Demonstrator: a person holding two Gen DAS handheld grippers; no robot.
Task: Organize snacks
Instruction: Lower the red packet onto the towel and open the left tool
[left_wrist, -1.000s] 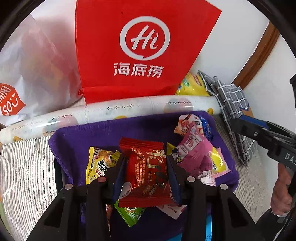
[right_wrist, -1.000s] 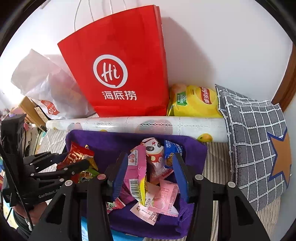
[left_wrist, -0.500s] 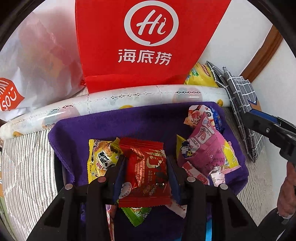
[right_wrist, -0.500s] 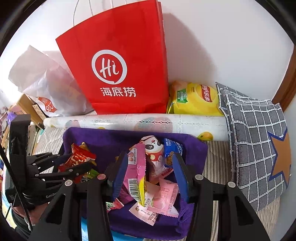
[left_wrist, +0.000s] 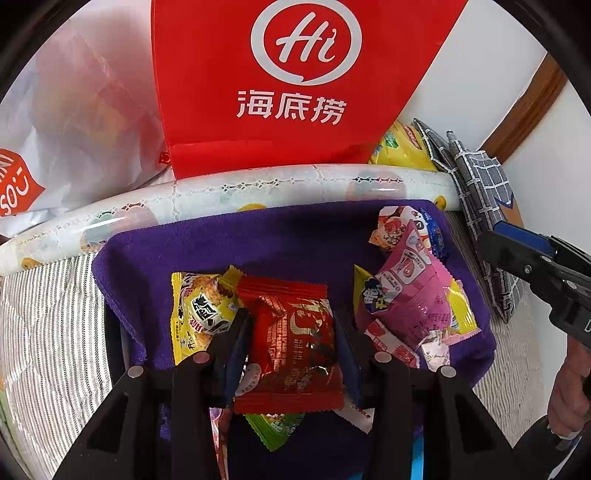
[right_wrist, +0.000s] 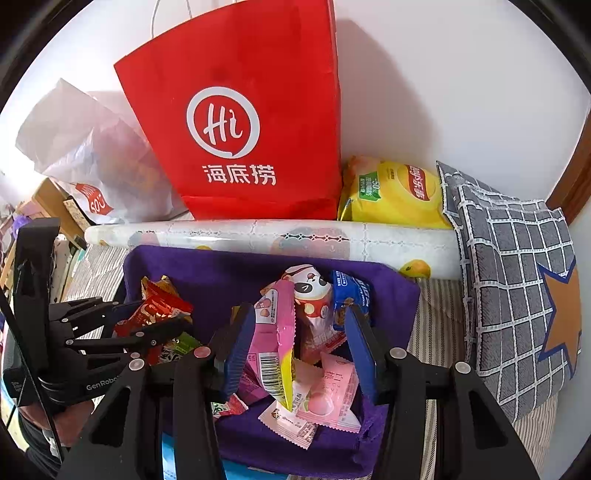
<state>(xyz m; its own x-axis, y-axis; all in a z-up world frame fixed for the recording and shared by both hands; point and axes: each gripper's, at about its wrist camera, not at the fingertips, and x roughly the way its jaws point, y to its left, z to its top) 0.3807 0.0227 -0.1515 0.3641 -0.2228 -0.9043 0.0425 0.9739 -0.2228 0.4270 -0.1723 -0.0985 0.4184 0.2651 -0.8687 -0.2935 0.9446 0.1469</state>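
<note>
Currently left gripper (left_wrist: 291, 332) clamped on red snack packet (left_wrist: 291, 350), pads pressing both side edges. Yellow packet (left_wrist: 201, 314) just outside left pad. Right gripper (right_wrist: 299, 347) holds pink packet (right_wrist: 275, 339): left pad touches it; contact at right pad cannot be told. Panda-print packet (right_wrist: 312, 295) beyond fingertips. All over purple cloth-lined box (right_wrist: 229, 273); red paper bag (right_wrist: 251, 122) far ahead.

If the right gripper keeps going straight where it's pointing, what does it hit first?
Probably the pink snack packet already standing between the right gripper fingers, then the purple cloth underneath; depth is hard to judge.
</note>
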